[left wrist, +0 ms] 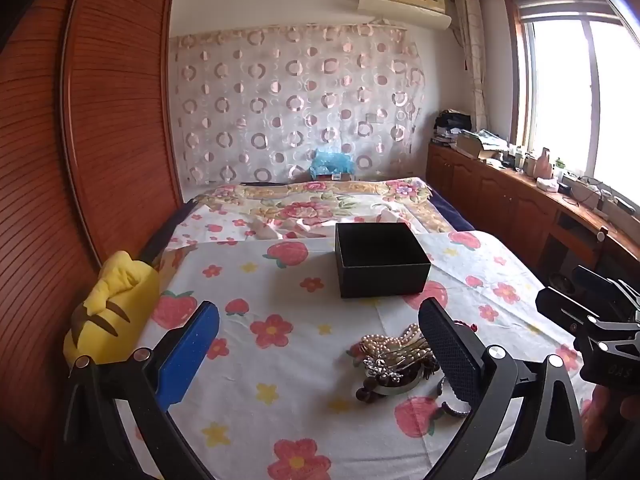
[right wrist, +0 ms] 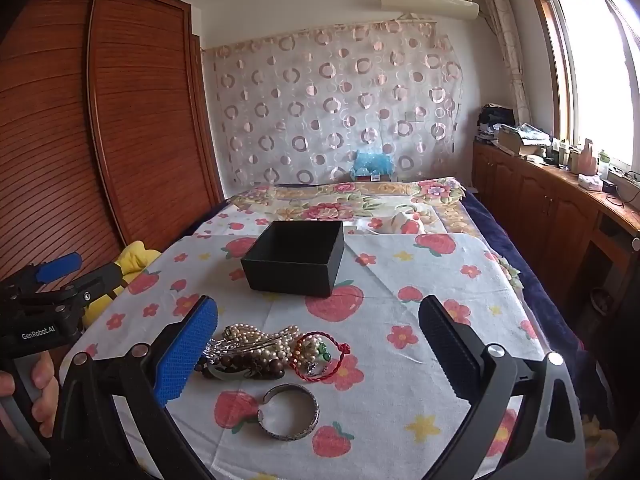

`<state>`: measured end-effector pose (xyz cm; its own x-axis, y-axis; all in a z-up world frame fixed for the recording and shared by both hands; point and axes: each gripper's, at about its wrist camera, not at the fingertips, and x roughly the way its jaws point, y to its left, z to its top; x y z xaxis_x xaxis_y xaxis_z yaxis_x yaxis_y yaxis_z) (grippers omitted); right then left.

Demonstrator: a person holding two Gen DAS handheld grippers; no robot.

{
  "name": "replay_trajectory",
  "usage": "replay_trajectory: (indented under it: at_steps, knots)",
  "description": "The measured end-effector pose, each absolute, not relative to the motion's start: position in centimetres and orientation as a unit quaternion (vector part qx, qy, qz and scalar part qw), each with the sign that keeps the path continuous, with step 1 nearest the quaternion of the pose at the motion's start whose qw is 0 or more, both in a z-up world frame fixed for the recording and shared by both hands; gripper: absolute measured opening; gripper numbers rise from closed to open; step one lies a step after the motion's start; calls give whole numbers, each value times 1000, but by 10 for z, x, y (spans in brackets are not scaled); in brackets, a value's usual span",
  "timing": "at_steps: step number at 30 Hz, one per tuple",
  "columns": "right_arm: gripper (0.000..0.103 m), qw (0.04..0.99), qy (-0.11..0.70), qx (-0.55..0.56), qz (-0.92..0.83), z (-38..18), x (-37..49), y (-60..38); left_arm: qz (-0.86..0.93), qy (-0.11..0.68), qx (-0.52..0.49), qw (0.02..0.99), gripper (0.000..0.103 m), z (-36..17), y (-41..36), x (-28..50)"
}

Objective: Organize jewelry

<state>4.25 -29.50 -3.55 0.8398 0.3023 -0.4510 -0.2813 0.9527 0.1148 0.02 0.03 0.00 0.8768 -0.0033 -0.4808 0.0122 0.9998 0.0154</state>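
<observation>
An open black box point(left wrist: 380, 264) point(right wrist: 295, 258) stands on the flowered cloth, its inside dark. A heap of jewelry point(right wrist: 256, 350) point(left wrist: 394, 360) lies in front of it: pearl strands, dark wooden beads, a silver piece, a red cord bracelet point(right wrist: 322, 356). A silver cuff bangle point(right wrist: 289, 412) lies apart, nearer to me. My left gripper point(left wrist: 320, 336) is open and empty, the heap by its right finger. My right gripper point(right wrist: 320, 336) is open and empty above the heap and bangle.
A yellow plush toy point(left wrist: 112, 308) lies at the cloth's left edge by the wooden wardrobe point(left wrist: 80, 140). The bed point(left wrist: 320, 200) stretches behind the box. A cluttered wooden cabinet point(right wrist: 560, 200) runs along the right under the window. The other gripper shows in each view's side.
</observation>
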Motion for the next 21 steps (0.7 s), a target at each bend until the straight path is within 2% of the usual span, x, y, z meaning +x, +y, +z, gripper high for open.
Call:
replay_trajectory:
  at_steps: [21]
  knots:
    - [101, 959, 239, 22, 152, -34, 41, -295, -5, 242, 7, 970, 96, 0, 1, 0]
